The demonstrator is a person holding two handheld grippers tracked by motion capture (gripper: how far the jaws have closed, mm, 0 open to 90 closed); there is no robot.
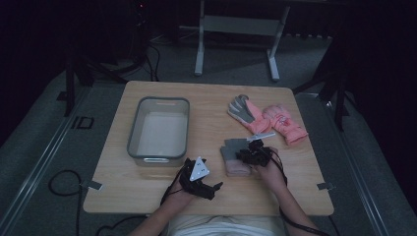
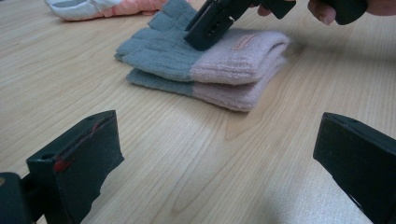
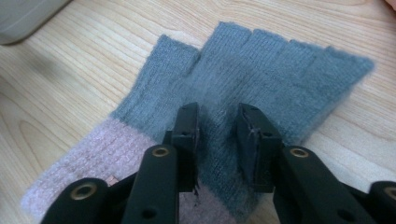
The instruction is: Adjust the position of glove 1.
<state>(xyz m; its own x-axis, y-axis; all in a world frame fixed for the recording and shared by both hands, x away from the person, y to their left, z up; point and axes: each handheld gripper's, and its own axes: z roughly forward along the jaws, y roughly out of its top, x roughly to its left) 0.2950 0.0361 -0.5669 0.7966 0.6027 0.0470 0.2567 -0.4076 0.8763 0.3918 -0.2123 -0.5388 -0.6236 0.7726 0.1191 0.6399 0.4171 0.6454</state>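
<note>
A pair of knitted fingerless gloves, grey with pink cuffs, lies stacked one on the other on the wooden table, right of centre. My right gripper points down onto the top glove. Its jaws stand a little apart, and its tips rest on the grey knit near the cuff line without pinching it. In the left gripper view the same stack lies ahead with the right gripper on top of it. My left gripper is wide open over bare wood, short of the gloves, near the front edge.
A clear plastic bin stands at the table's left centre; its corner lies close to the gloves. A pair of pink padded gloves with grey palms lies at the back right. Bare wood runs along the front edge.
</note>
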